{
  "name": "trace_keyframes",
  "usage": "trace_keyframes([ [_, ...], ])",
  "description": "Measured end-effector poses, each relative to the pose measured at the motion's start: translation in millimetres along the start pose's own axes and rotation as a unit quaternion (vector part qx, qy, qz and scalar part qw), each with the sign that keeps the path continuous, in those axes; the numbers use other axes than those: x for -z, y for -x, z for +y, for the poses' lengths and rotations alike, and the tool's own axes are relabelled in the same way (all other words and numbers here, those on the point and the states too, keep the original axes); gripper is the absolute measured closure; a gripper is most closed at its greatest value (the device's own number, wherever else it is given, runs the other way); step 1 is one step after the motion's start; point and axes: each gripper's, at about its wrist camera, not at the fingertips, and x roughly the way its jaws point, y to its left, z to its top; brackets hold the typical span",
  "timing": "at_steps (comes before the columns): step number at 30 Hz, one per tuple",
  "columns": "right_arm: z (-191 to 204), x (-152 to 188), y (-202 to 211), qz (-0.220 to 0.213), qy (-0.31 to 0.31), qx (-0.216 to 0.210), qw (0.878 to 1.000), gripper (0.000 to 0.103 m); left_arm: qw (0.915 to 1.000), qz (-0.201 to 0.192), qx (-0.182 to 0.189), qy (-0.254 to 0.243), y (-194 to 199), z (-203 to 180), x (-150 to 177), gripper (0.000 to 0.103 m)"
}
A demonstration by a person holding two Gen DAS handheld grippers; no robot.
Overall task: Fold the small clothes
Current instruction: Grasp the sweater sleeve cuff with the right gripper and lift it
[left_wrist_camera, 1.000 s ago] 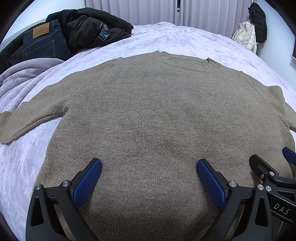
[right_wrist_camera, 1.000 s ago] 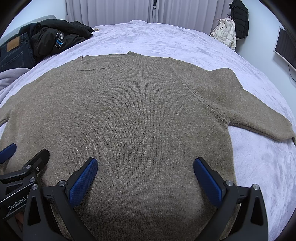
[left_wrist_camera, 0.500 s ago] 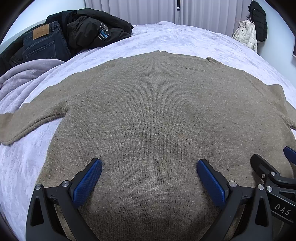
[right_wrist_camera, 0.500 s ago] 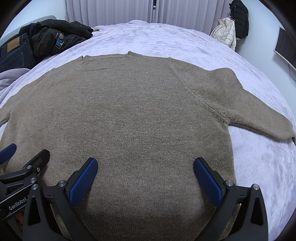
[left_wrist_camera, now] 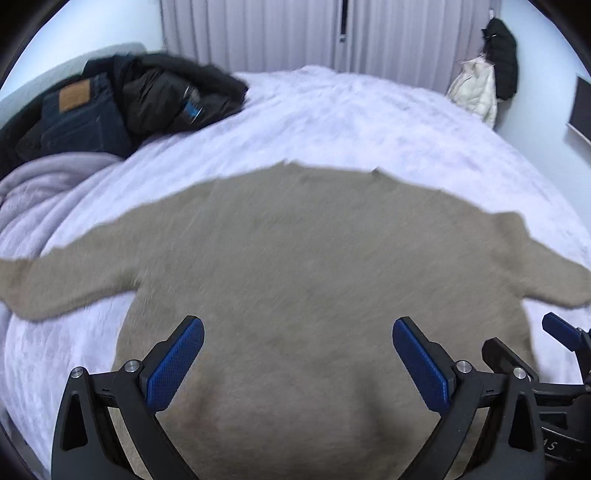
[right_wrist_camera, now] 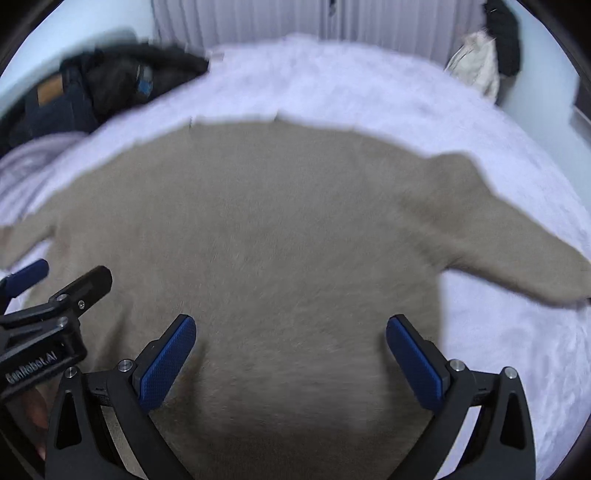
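A tan knit sweater lay spread flat on the bed, neckline toward the far curtains and both sleeves stretched out to the sides. The left gripper hung over the sweater's lower body with its jaws wide apart, holding nothing. The right gripper hung beside it over the same lower part, jaws equally wide and empty. Both views were blurred. At the bed's far left corner sat a heap of dark jeans and a black jacket, with a lilac blanket just beside them. A cream jacket hung near the right wall.
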Motion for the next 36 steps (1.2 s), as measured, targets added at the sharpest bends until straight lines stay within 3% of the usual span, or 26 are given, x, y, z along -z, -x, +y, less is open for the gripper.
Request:
trace_keyframes([
  [3, -39.9, -5.4, 16.1, -0.022, -0.027, 0.01, 0.999, 0.0, 0.9998, -0.003, 0.018, -0.012, 3.4, -24.0, -20.2, 0.0],
  [6, -97.2, -8.3, 26.6, -0.043, -0.056, 0.082, 0.994, 0.0, 0.9993, 0.016, 0.024, -0.021, -5.9, -50.2, -29.2, 0.0],
  [9, -174.9, -7.4, 36.0, -0.051, -0.12, 0.101, 0.986, 0.0, 0.9981, 0.041, 0.04, -0.022, -22.0, -73.1, -32.9, 0.001],
  [12, -259.0, 5.3, 35.9, -0.046, -0.213, 0.113, 0.969, 0.0, 0.9965, 0.061, 0.051, -0.026, -37.3, -101.5, -31.9, 0.001],
  [15, -333.5, 23.2, 21.2, -0.036, -0.33, 0.064, 0.941, 0.0, 0.994, 0.087, 0.057, -0.032, -56.6, -127.0, -33.4, 0.001],
  [17, -364.6, 30.0, 7.3, -0.045, -0.391, 0.018, 0.919, 0.0, 0.9919, 0.106, 0.06, -0.035, -68.8, -142.5, -33.9, 0.001],
  [19, -385.2, 26.1, -6.0, -0.064, -0.421, -0.005, 0.905, 0.0, 0.9906, 0.117, 0.061, -0.038, -74.5, -154.0, -33.7, 0.001],
  [21, -392.6, 13.3, -14.2, -0.08, -0.408, -0.006, 0.91, 0.002, 0.99, 0.121, 0.058, -0.042, -78.7, -163.6, -33.8, 0.001],
  [22, -392.8, 7.0, -17.0, -0.085, -0.394, -0.005, 0.915, 0.018, 0.9899, 0.122, 0.057, -0.045, -80.4, -167.0, -34.3, 0.001],
  [23, -392.3, -1.1, -19.6, -0.079, -0.372, 0.008, 0.925, 0.06, 0.9899, 0.122, 0.054, -0.049, -81.6, -170.4, -34.9, 0.001],
  [24, -393.4, -7.1, -22.8, -0.065, -0.354, 0.014, 0.933, 0.091, 0.9898, 0.121, 0.053, -0.052, -81.8, -173.4, -35.7, 0.001],
  [25, -395.7, -7.8, -20.4, -0.057, -0.351, 0.006, 0.935, 0.098, 0.9899, 0.119, 0.053, -0.055, -80.1, -175.5, -37.0, 0.001],
  [28, -393.8, 3.1, 27.4, -0.127, -0.334, 0.012, 0.934, 0.098, 0.9911, 0.102, 0.063, -0.059, -77.8, -185.1, -44.3, 0.001],
  [30, -389.4, 8.7, 46.9, -0.146, -0.316, 0.021, 0.937, 0.098, 0.9907, 0.102, 0.063, -0.064, -83.8, -199.3, -49.7, 0.001],
  [33, -384.5, 15.1, 39.3, -0.114, -0.3, 0.04, 0.946, 0.098, 0.9885, 0.117, 0.064, -0.071, -99.3, -222.7, -54.2, 0.001],
  [36, -385.9, 24.4, 3.9, -0.061, -0.293, 0.059, 0.952, 0.098, 0.9883, 0.119, 0.044, -0.085, -114.1, -239.2, -58.9, 0.001],
])
